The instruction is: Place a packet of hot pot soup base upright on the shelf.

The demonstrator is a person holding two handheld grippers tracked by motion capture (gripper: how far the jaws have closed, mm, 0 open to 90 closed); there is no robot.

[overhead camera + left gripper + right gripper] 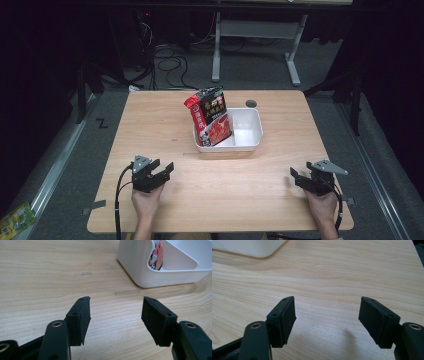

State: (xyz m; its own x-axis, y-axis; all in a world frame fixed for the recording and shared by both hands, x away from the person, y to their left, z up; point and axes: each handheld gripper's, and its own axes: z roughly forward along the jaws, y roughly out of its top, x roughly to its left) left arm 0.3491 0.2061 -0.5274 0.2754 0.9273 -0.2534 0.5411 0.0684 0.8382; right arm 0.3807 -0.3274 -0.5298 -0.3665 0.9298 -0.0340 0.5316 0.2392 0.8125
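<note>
Seen from above, the left gripper (pixel 162 172) sits at seven o'clock on the wooden table (pixel 150 115), held low in the person's left hand (pixel 146 201), jaws wide with nothing between them. The right gripper (pixel 295 176) sits at four o'clock in the right hand (pixel 322 205), jaws equally wide and empty. Both are well apart from the white bin (pixel 247 131) just beyond the table's centre, toward twelve o'clock. A red-and-black food packet (pixel 210 117) stands tilted in the bin's left half, its top well above the rim. Beyond the table lie grey carpet, cables and a metal desk frame (pixel 255 30).
</note>
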